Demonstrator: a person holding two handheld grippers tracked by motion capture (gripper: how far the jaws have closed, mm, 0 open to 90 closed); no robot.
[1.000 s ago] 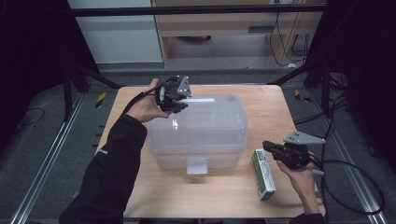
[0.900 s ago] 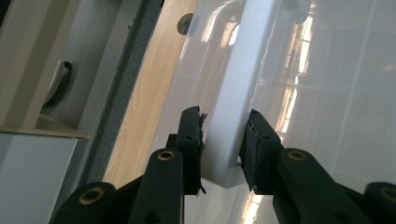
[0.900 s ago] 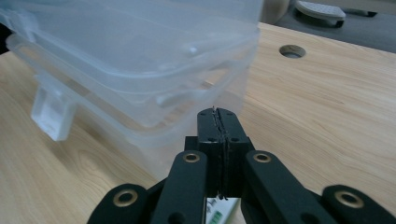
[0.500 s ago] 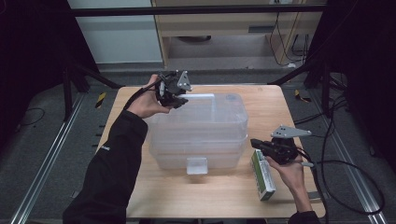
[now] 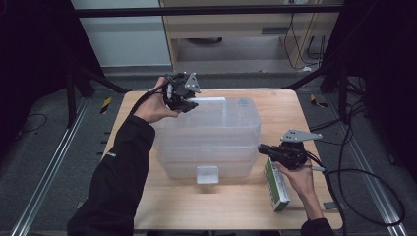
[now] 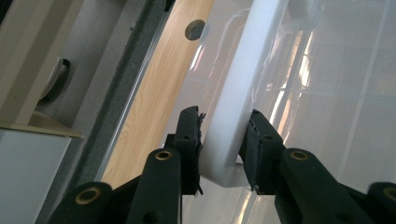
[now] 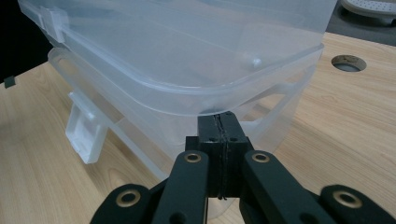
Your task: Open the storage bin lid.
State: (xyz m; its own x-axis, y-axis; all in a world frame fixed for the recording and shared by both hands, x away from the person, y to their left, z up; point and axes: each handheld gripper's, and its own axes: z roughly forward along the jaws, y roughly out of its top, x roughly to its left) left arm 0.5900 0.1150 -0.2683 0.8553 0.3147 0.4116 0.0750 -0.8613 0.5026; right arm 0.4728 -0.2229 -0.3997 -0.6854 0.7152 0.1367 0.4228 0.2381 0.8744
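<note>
Plastic bin [image 5: 211, 135] sits in the middle of the wooden tabletop [image 5: 236, 206], clear-walled, with its lid [image 5: 216, 115] lifted at the far left corner and resting askew over the body. Your left gripper [image 5: 189, 102] is at that far corner, and in the left gripper view its fingers [image 6: 189, 140] stand on either side of the lid's white rim handle [image 6: 233, 107], closed in on it, the left pad touching and the right pad just beside it. Compared with a second ago, this gripper has barely shifted; it holds the same corner at much the same height. Your right gripper [image 5: 263, 148] is the one that has moved: it was over the green box [image 5: 276, 184] near the right edge, and it has since travelled inward to the bin's near right corner. In the right gripper view its fingers [image 7: 208, 140] are pressed flat together with nothing between them, their tips tucked just under the lid's overhanging edge, against the bin wall. The green box lies flat on the tabletop beside your right hand [image 5: 300, 179], unmoved.
</note>
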